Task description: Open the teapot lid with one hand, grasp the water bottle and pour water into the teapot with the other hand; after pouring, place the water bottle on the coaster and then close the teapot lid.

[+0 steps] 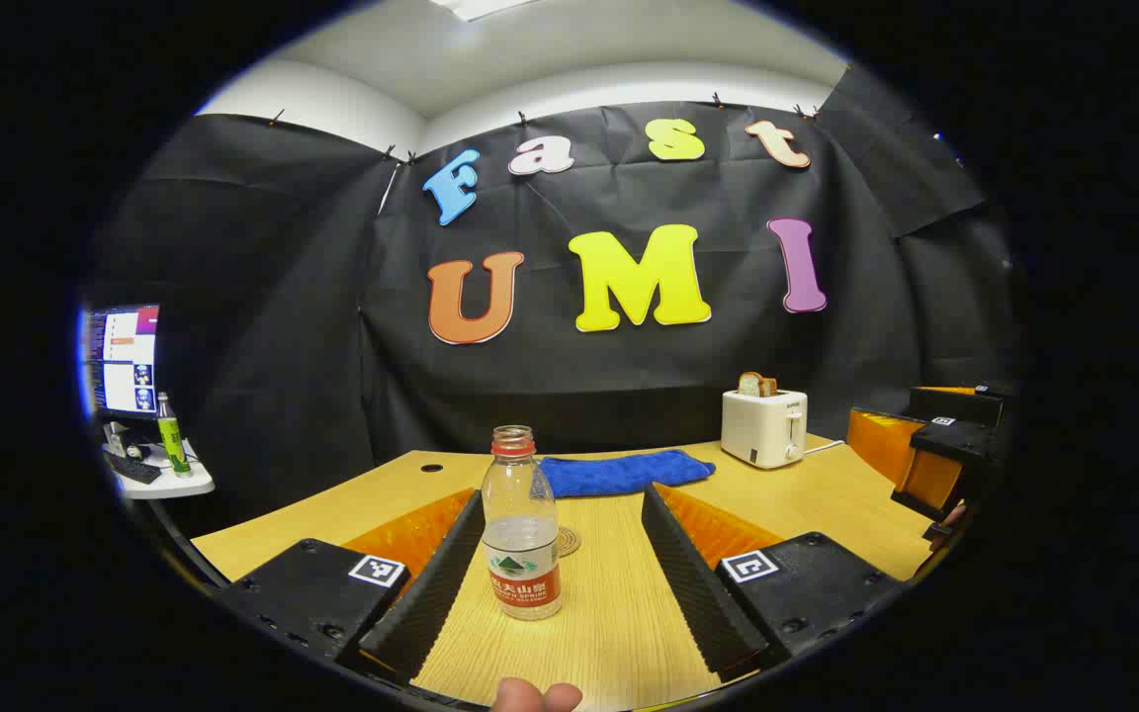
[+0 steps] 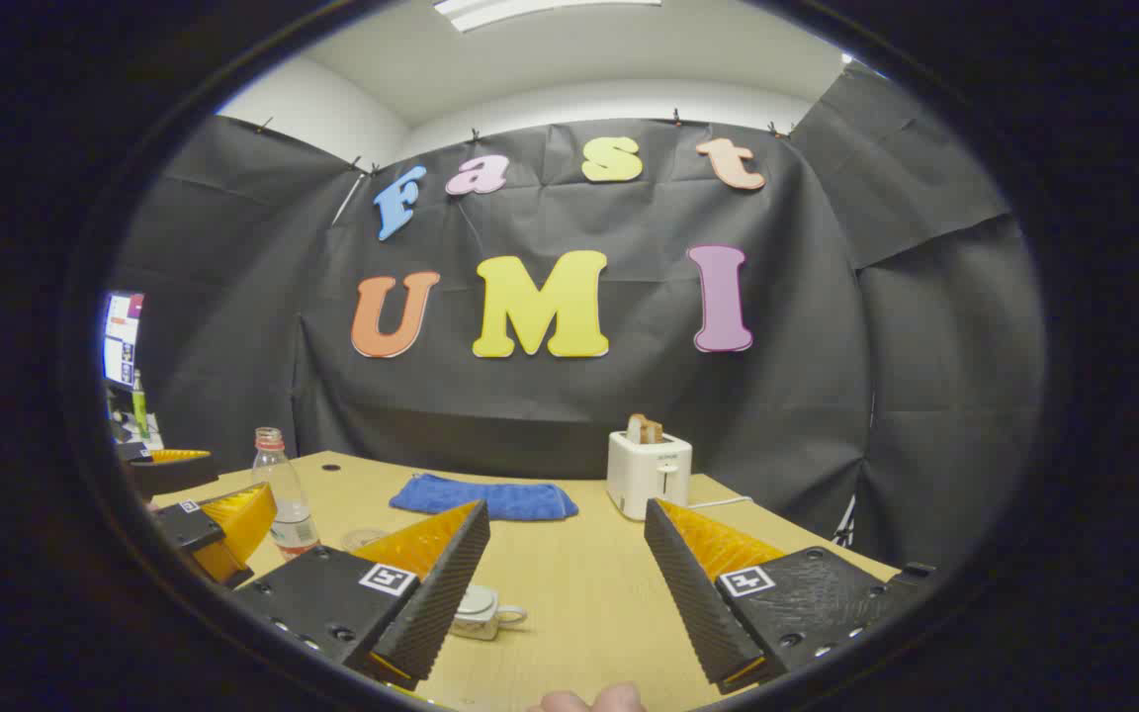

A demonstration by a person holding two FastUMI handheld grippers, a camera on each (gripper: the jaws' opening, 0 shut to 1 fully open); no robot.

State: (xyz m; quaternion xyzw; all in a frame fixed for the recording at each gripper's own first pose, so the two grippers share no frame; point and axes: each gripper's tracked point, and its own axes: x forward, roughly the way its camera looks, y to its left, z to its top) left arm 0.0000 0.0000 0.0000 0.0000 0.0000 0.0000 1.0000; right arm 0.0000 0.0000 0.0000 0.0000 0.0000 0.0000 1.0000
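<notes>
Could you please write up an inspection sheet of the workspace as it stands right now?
Surface: wooden table.
Job's things: water bottle upright, uncapped, partly filled, between the left gripper fingers, untouched; coaster behind it; teapot, lid on, by the right gripper.
Clutter: blue cloth; toaster holding bread.
Grippers: both open.
Cables: white cord from the toaster.
Surroundings: side desk with monitor and green bottle.

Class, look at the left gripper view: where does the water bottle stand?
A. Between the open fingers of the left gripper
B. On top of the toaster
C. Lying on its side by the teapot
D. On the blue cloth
A: the bottle stands upright on the table between the left gripper's spread fingers.
</notes>
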